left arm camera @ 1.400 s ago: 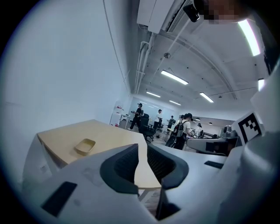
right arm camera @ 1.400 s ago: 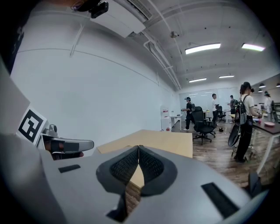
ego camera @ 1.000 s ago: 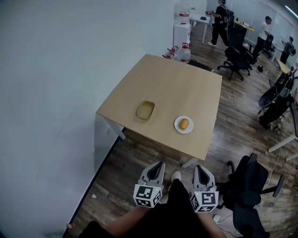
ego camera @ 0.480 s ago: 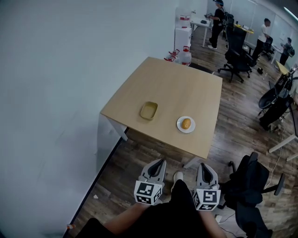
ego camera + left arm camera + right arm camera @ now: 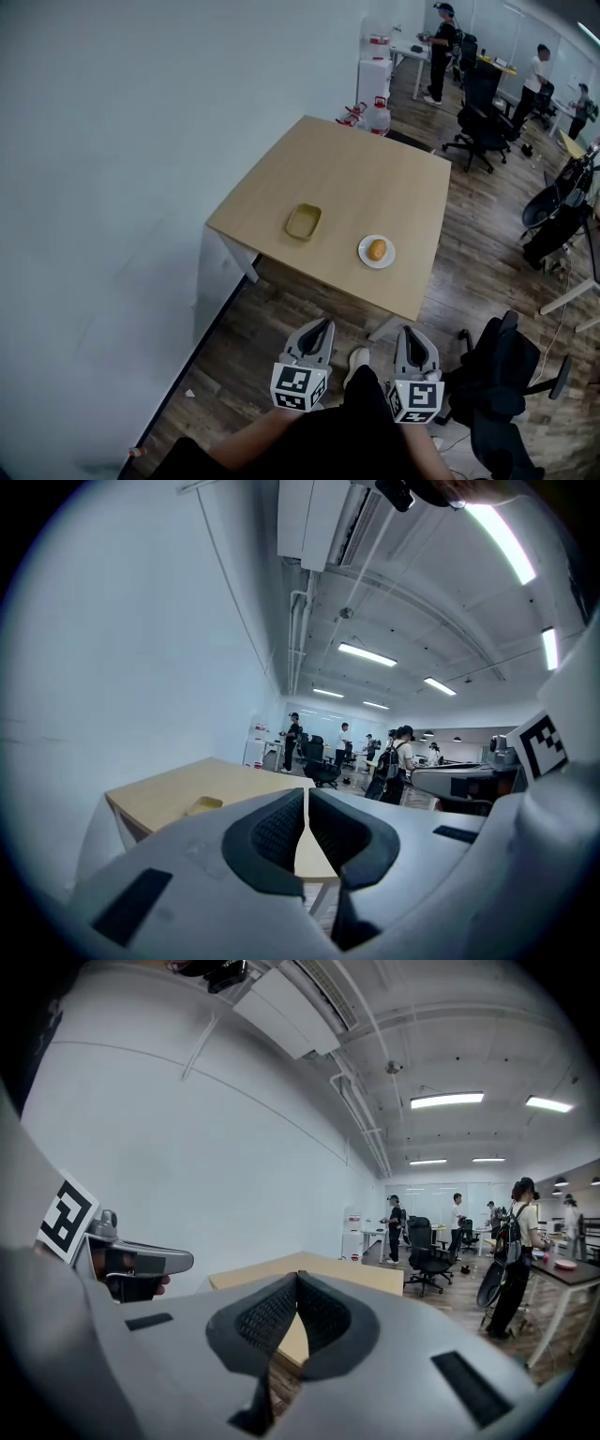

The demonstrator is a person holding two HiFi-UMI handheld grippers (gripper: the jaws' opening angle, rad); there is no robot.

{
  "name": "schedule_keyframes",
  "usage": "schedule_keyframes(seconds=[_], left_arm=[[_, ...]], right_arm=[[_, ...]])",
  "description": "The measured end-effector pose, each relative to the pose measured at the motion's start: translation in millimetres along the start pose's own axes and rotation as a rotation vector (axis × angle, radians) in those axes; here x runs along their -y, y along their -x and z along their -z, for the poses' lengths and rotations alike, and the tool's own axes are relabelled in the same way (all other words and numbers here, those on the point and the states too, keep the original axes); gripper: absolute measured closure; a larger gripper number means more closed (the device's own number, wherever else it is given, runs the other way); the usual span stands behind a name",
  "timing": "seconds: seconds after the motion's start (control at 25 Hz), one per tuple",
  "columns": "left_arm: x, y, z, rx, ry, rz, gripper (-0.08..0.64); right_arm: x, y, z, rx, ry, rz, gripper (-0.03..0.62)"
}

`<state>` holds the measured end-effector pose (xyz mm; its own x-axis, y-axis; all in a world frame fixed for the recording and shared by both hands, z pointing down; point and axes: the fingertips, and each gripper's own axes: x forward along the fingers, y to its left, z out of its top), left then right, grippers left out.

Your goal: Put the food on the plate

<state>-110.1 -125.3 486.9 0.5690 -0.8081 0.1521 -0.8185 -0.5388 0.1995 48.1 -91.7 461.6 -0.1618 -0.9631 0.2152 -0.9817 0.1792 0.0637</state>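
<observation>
Well ahead of the left hand-held gripper (image 5: 324, 326) and the right hand-held gripper (image 5: 405, 331), both closed on nothing, the food (image 5: 376, 249) lies unmoved on the plate (image 5: 363, 254), so the task looks done.

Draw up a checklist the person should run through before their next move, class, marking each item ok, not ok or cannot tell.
1. Left claw shut and empty: ok.
2. Right claw shut and empty: ok.
3. Orange-brown food lies on the white plate: ok.
4. Yellow container holds no more food: cannot tell, too small in the head view.
5. Claws within reach of the table: not ok, both are held low, short of its near edge.
6. Black office chair stands apart from the right claw: ok.
</observation>
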Motion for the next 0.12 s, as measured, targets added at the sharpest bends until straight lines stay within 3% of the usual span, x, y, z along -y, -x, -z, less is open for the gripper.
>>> schedule_keyframes(seconds=[0.12], left_arm=[[-1.3,2.0,-3.6,-0.001,0.002,-0.007,0.534]], right_arm=[[-0.2,0.9,-2.8,-0.005,0.005,0.003,0.532]])
